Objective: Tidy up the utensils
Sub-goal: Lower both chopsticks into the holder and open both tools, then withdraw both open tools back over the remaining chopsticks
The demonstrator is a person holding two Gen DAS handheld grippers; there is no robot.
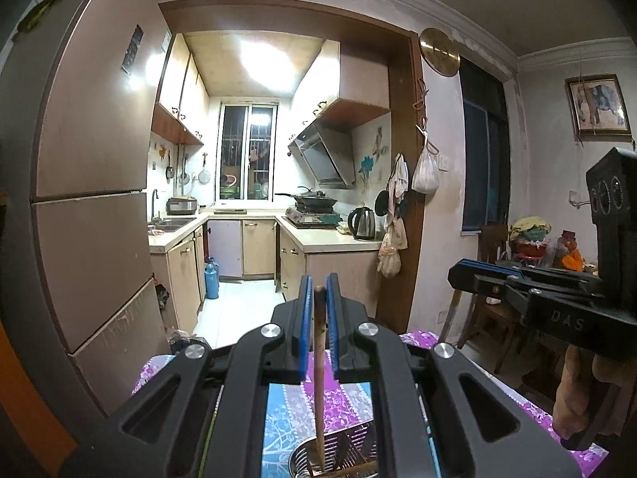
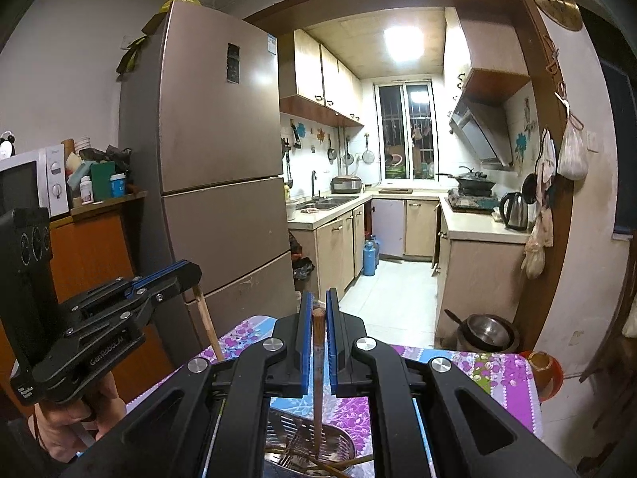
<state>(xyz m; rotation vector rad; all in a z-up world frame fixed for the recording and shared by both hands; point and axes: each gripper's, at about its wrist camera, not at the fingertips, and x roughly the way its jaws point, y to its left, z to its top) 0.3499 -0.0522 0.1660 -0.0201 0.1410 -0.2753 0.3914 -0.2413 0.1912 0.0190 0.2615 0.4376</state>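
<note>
- left wrist view: the left gripper has its blue pads nearly shut with a wooden chopstick standing between them. the stick's long axis runs almost straight up and down, blunt end poking up at the fingertips, thin end pointing down.
- that thin end is already down inside the metal utensil basket, which sits on the purple floral tablecloth near the table's near edge, right under the fingers. whether the pads actually pinch the stick or just bracket it i can't tell, there's a sliver of gap on each side.
- right wrist view: same deal. the right gripper is closed down on its own wooden chopstick, vertical too, tip hanging over the basket rim, where a few loose chopsticks already lie.
- so the basket is straight below both sets of fingers, not off to a side. i'd say both hands are about equally near it.
- my guess is the next bit is just letting go so each stick drops in tip first. the risk is one tipping over the rim onto the cloth.
</note>
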